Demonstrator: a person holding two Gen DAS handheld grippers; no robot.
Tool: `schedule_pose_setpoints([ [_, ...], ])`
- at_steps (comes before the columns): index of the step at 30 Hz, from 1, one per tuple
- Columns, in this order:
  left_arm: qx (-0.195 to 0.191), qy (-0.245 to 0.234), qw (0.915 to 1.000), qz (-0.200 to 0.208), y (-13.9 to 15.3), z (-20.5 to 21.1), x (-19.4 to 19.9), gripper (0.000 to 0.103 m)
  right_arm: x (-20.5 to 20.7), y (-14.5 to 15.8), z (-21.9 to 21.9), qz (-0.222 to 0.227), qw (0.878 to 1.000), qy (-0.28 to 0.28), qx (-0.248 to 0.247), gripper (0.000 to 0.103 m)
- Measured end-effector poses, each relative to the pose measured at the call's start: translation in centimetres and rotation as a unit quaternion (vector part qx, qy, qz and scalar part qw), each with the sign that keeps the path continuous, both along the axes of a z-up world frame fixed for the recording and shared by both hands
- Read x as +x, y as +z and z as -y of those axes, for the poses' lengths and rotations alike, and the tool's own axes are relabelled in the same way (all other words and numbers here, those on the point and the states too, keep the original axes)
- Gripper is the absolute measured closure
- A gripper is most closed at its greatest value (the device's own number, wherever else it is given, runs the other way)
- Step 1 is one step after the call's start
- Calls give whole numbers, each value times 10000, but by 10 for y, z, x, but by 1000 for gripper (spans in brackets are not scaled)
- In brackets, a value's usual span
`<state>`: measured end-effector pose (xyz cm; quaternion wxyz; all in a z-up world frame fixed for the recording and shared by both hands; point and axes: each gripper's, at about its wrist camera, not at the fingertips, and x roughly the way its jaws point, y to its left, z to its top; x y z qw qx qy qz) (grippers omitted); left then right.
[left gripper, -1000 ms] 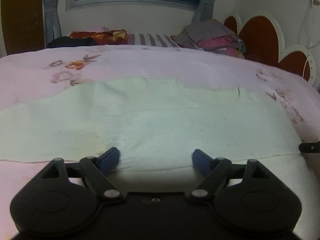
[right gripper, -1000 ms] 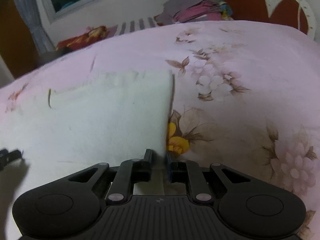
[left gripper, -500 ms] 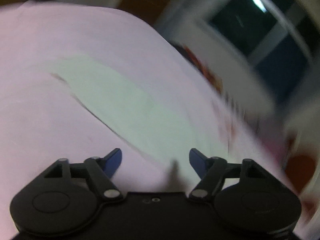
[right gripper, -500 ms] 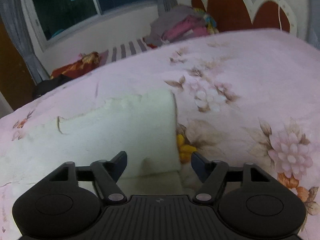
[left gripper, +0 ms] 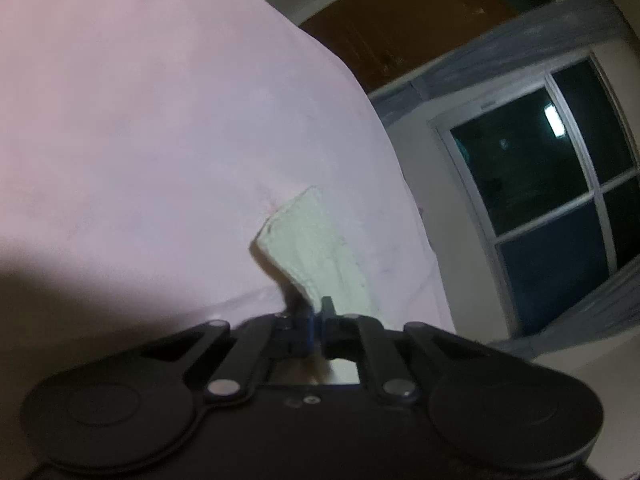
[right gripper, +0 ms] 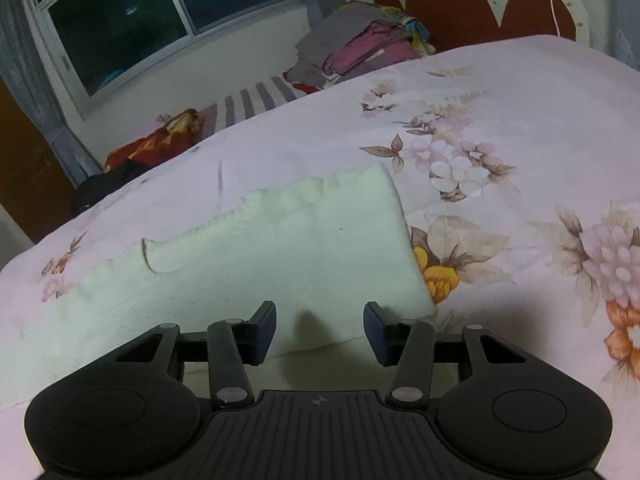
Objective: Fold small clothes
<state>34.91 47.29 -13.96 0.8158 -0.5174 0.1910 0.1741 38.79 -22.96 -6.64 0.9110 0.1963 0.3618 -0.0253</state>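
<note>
A cream-white knitted cloth [right gripper: 280, 248] lies folded on the pink floral bedspread [right gripper: 500, 128], its right folded edge near a yellow flower print. My right gripper [right gripper: 320, 330] is open and empty, just above the cloth's near edge. In the left wrist view my left gripper [left gripper: 318, 320] is shut on an end of the cream cloth [left gripper: 316, 248], which sticks up out from between the fingers over the plain pink bedspread [left gripper: 160, 140]. The left view is tilted sharply.
A pile of folded clothes [right gripper: 360, 48] sits at the head of the bed by the red and white headboard [right gripper: 472, 4]. A striped pillow [right gripper: 252, 100] and red bedding [right gripper: 156, 144] lie under the window [right gripper: 160, 12]. A wooden door [left gripper: 400, 32] is behind the bed.
My left gripper swung to the cloth's left end, tilted, and closed on it. My right gripper let go of the cloth's right edge, opened and drew back a little.
</note>
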Motion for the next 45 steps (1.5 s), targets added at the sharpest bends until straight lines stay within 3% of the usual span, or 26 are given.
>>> schedule_pose_setpoints([
  [2, 100, -103, 9999, 20, 7, -1, 8, 101, -1, 1, -2, -6, 10000, 22, -2, 54],
  [6, 566, -603, 9963, 251, 37, 27, 25, 101, -3, 4, -3, 57, 10000, 68, 17, 54],
  [10, 924, -1585, 9819, 475, 69, 88, 62, 101, -5, 5, 1, 102, 9999, 57, 83, 54],
  [16, 1354, -3077, 9402, 542, 90, 221, 118, 100, -10, 7, 17, 186, 9995, -33, 249, 54],
  [22, 1552, -4065, 8997, 355, 75, 327, 145, 100, -20, 8, 40, 268, 9974, -197, 645, 54],
  [24, 1631, -4330, 8860, 296, 64, 352, 134, 100, -23, 9, 44, 291, 9964, -243, 763, 54],
  [30, 1576, -4821, 8618, 97, 43, 408, 141, 100, -30, 12, 52, 334, 9940, -187, 1022, 54],
  [31, 1598, -4949, 8541, 57, 39, 418, 142, 96, -30, 13, 51, 329, 9939, -161, 1041, 54],
  [32, 1737, -4972, 8501, -50, 34, 424, 147, 80, -30, 13, 52, 319, 9935, -140, 1085, 54],
  [33, 1978, -4887, 8495, -202, 34, 429, 145, 60, -30, 13, 52, 317, 9929, -131, 1140, 54],
  [35, 2506, -4607, 8506, -371, 34, 433, 138, 50, -28, 13, 51, 291, 9918, -63, 1245, 54],
  [40, 2532, -4203, 8711, -214, 58, 395, 107, 41, -14, 12, 38, 326, 9871, 253, 1549, 54],
  [42, 2572, -3882, 8846, -268, 63, 366, 85, 31, -5, 11, 26, 319, 9840, 419, 1703, 54],
  [45, 2705, -3399, 8987, -611, 60, 326, 64, 32, 10, 6, 4, 207, 9796, 730, 1862, 54],
])
